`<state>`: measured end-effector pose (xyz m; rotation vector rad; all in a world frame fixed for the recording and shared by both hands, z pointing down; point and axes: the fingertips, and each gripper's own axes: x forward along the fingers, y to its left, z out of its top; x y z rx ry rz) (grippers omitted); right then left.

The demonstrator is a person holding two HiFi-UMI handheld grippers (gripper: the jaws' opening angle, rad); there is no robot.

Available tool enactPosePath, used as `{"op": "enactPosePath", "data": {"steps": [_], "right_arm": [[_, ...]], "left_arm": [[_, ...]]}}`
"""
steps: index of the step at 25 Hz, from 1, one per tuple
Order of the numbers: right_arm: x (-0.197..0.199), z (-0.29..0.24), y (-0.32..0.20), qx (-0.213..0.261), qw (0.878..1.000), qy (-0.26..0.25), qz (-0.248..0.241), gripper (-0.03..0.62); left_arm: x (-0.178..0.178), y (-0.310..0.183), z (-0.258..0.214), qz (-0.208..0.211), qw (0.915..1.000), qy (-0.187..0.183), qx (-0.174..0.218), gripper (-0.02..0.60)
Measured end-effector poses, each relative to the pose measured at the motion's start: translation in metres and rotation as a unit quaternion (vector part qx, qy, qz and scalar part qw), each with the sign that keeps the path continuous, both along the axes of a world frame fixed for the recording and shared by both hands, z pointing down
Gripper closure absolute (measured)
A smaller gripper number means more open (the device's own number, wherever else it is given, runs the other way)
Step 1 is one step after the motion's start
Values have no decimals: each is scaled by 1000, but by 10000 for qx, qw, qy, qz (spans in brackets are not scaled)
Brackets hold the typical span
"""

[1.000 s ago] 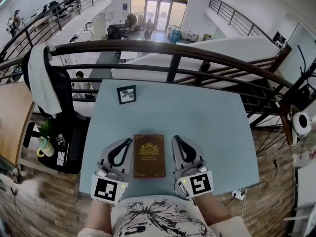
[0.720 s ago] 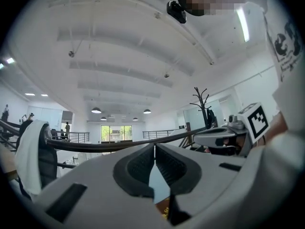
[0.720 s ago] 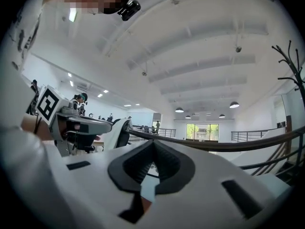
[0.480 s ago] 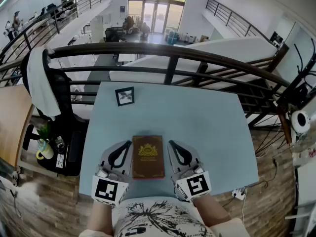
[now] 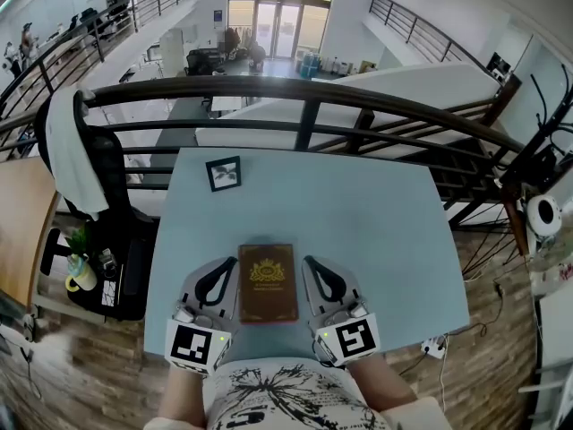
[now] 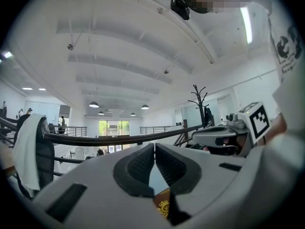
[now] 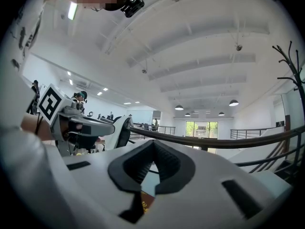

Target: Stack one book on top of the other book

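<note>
Flanking the brown book (image 5: pixel 267 282) at nine and three o'clock, the left gripper (image 5: pixel 226 265) and right gripper (image 5: pixel 313 265), both clenched empty, could nudge it askew.

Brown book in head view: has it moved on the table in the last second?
No. The brown book keeps its place relative to the framed picture on the table.

The right hand-held gripper (image 5: pixel 311 265) has edged closer to the book (image 5: pixel 268 283).
</note>
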<state>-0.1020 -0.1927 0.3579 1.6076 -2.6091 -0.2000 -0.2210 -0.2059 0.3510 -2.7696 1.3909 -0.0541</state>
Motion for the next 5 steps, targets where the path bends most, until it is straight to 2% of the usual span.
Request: {"op": "enactPosePath", "data": {"steps": [5], "right_arm": [[3, 3, 1, -38, 10000, 33, 37, 603]], "left_arm": [[2, 0, 0, 4, 10000, -13, 28, 566]]}}
